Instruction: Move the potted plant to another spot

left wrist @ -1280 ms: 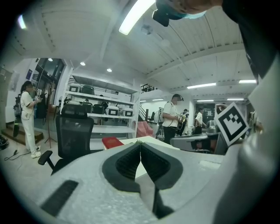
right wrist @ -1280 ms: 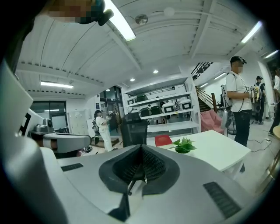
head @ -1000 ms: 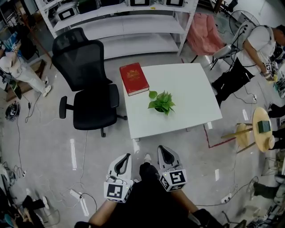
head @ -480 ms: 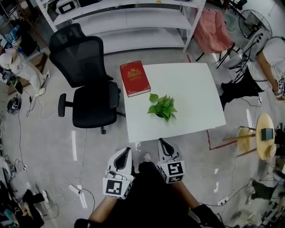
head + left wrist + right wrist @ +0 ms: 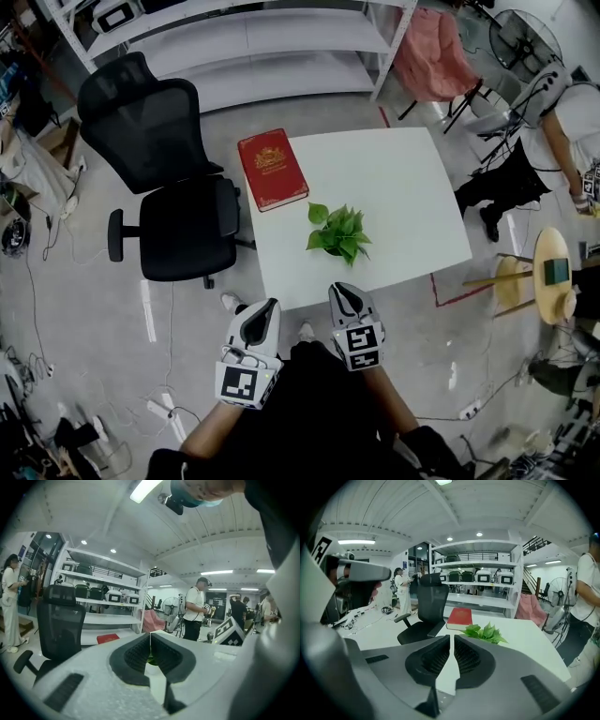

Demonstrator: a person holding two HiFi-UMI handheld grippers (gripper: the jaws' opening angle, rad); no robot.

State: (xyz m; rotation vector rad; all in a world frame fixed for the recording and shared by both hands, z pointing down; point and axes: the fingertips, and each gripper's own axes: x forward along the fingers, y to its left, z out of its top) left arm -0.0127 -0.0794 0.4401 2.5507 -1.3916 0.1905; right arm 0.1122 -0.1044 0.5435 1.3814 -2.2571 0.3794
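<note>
White square table [image 5: 403,187]: the right half and far-right corner are bare, the widest open stretch. The small green leafy potted plant in a pale pot [image 5: 336,234] stands upright a bit left of the table's middle, toward the near edge, clear of every edge. The red hardcover book [image 5: 272,169] lies flat on the far-left corner, its left side at or just over the table edge. Its near corner is close to the plant's top leaf, not touching. There is bare table between the plant and the near edge, and a bare strip to the plant's left.

The black mesh office chair [image 5: 173,211] sits just beside the table's left edge. The white shelving unit [image 5: 253,47] is beyond the far edge, with a floor gap between. A person [image 5: 539,150] stands off the right side, well apart from the plant.

The left gripper [image 5: 264,311] is at the table's near-left corner. Its jaws are pressed together with the tips touching, nothing clamped. The right gripper [image 5: 341,292] has its tips at the near edge, in line with the plant. Its jaws are all but together with only a thin slit, nothing in it. Both grippers are apart from the plant.
</note>
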